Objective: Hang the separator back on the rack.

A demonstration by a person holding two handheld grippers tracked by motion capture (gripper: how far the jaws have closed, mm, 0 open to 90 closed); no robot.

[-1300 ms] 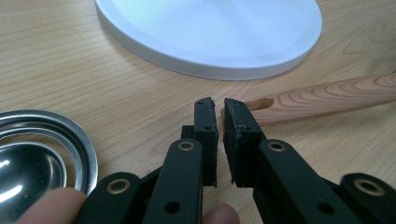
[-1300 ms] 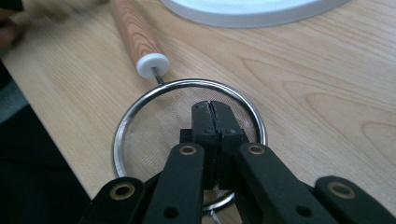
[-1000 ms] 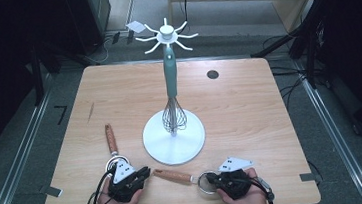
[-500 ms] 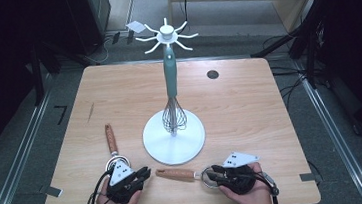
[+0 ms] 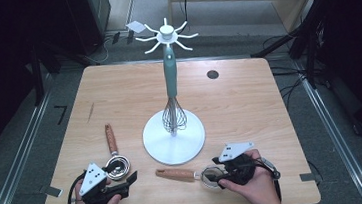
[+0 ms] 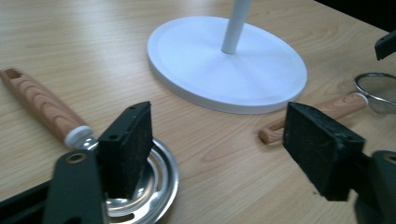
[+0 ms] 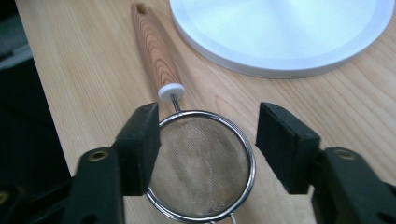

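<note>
- Strainer [image 5: 209, 175] lies on the bench [image 5: 249, 105] at lower centre-right of the high view, mesh bowl just beside the right gripper [image 5: 222, 174], wooden handle running left toward the left gripper [image 5: 132, 179].
- Right gripper view: right gripper [image 7: 208, 140] fingers stand apart, having just been opening; mesh bowl [image 7: 201, 163] sits between them, left pad near the rim, right pad clear, no squeeze.
- Left gripper view: left gripper [image 6: 219, 144] fingers apart, also just opened, nothing between; steel cup [image 6: 140, 184] under the left finger, its wood handle running to upper left.
- Right hand is nearer the strainer; stand [image 5: 175, 142] stays just behind both.
</note>
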